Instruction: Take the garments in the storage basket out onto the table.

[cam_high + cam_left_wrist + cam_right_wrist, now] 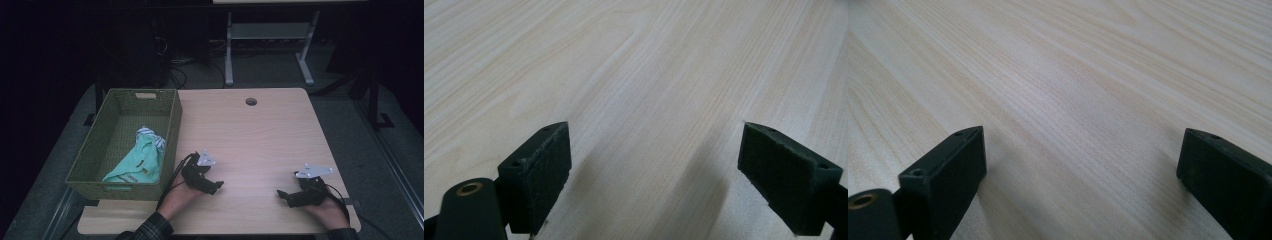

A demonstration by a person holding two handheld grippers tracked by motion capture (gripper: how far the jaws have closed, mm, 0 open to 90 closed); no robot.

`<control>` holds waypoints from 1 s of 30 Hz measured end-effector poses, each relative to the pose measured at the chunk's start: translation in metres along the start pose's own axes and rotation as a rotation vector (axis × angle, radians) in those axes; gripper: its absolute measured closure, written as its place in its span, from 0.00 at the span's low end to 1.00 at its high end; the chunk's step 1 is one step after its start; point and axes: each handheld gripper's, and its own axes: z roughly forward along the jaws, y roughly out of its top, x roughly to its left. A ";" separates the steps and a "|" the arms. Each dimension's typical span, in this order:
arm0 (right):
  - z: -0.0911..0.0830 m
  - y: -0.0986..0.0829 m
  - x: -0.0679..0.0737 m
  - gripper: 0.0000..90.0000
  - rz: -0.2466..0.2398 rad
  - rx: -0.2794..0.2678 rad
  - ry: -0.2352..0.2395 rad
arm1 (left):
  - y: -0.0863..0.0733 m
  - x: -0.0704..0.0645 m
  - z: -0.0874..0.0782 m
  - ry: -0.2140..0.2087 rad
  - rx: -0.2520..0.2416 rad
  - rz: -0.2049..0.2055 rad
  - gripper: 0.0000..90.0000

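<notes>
Resting low over the wooden bench point(260, 135), both claws are idling with nothing in hand. The left claw point(216, 186) is sitting just right of the basket's near corner; in the left gripper view its two black jaws are standing wide apart with bare wood grain between them. The right claw point(282, 195) is lying well apart from it, toward the bench's near right side, and the right gripper view is showing the same: jaws spread wide, holding nothing.

Item: mint-green garment point(137, 162), bunched, with a striped blue-and-white piece point(150, 136) showing at its far end; whether that is a separate cloth or part of the same garment cannot be told. Location: lying inside the woven green basket point(100, 140) at the bench's left edge, piled against the basket's right wall, toward the near end.

Handling, as judged: it is looking light, soft and limp, likely draping and stretching out when lifted rather than keeping shape. Not fragile; not slippery against padded jaws, though a thin pinch of a single layer may be slipping free. Snagging on the basket's weave is a possible nuisance.

Suggested hold: the left claw, being nearest, is best placed for reaching over the basket wall and closing on the raised crumpled ridge near the garment's middle, gathering several folds at once.
</notes>
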 end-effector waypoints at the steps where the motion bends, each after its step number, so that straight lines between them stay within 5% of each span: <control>1: 0.000 0.000 0.000 0.06 0.000 0.000 0.000 | 0.000 0.000 -0.001 0.000 0.004 0.001 0.15; 30: 0.000 0.000 0.000 0.06 0.000 -0.001 0.000 | 0.011 0.003 -0.015 -0.030 -0.035 -0.005 0.15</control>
